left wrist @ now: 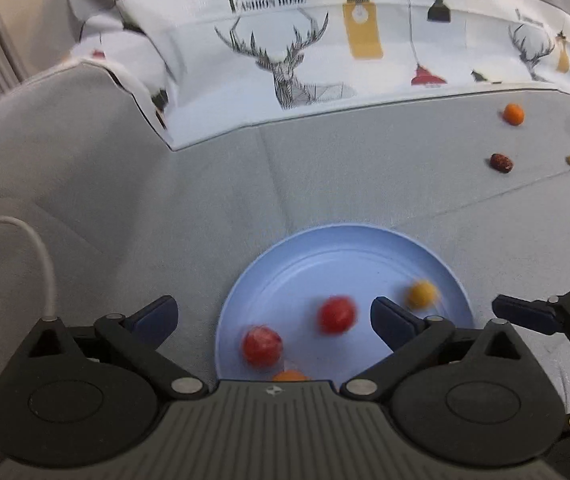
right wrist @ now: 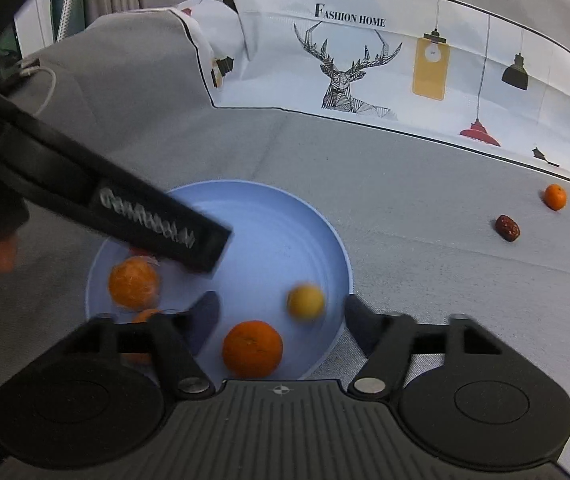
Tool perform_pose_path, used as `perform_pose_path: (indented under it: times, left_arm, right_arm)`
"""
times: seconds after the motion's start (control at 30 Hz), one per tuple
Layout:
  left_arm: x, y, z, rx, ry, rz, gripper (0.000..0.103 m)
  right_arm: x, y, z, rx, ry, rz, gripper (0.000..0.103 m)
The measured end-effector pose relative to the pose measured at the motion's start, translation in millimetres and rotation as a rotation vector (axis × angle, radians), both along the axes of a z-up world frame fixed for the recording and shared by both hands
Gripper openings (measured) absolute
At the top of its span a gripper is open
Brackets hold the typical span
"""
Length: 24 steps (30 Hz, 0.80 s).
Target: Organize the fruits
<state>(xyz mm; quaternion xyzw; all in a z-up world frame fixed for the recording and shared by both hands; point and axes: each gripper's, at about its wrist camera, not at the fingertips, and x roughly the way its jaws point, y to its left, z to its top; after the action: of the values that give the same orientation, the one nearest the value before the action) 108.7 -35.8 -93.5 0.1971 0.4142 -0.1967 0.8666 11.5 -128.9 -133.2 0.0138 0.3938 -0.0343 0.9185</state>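
Both tools hang over the shallow pale-blue round plate (right wrist: pixel 269 216) on the grey fabric sofa seat. Left gripper (left wrist: pixel 273 316) — fingers spread wide, nothing between them. Right gripper (right wrist: pixel 281 320) likewise wide open and empty, one finger over the plate floor, the other just outside the rim.

In the plate: a large orange mandarin (right wrist: pixel 252 349) at the near rim, a second mandarin (right wrist: pixel 134 285) at the left side, two round red fruits (left wrist: pixel 337 314), and a small yellow fruit (right wrist: pixel 305 301) near the right rim. The yellow and red ones are smeared, probably rolling, though the blur could be the cameras' own.

Well to the right of the plate, loose on the seat: a small orange fruit (right wrist: pixel 555 197), a wrinkled dark-red date (right wrist: pixel 507 228), more at the frame edge.

Risks — the rim is low, so a rolling fruit could hop out; the soft seat may tip the plate if a finger presses its edge; the two tools sit close and could knock together.
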Motion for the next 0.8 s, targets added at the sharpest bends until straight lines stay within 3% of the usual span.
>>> perform_pose_path:
  times: [0.17,0.47,0.6,0.8]
  left_arm:
    - [-32,21,13,0.065,-0.005,0.037,0.103]
    - [-97,83,33,0.083,0.118,0.166,0.103]
    - [-129,93,43,0.097,0.107,0.177,0.103]
    - [-173,102,63,0.049,0.069,0.186,0.103]
  right_arm:
    - [-39,7,24,-0.001,0.005,-0.014,0.090]
    - [-119,26,69,0.026,-0.015,-0.088,0.097]
    - [-145,37,84,-0.011,-0.065,-0.109,0.098]
    - [-177,51,98,-0.037,-0.125,-0.113,0.098]
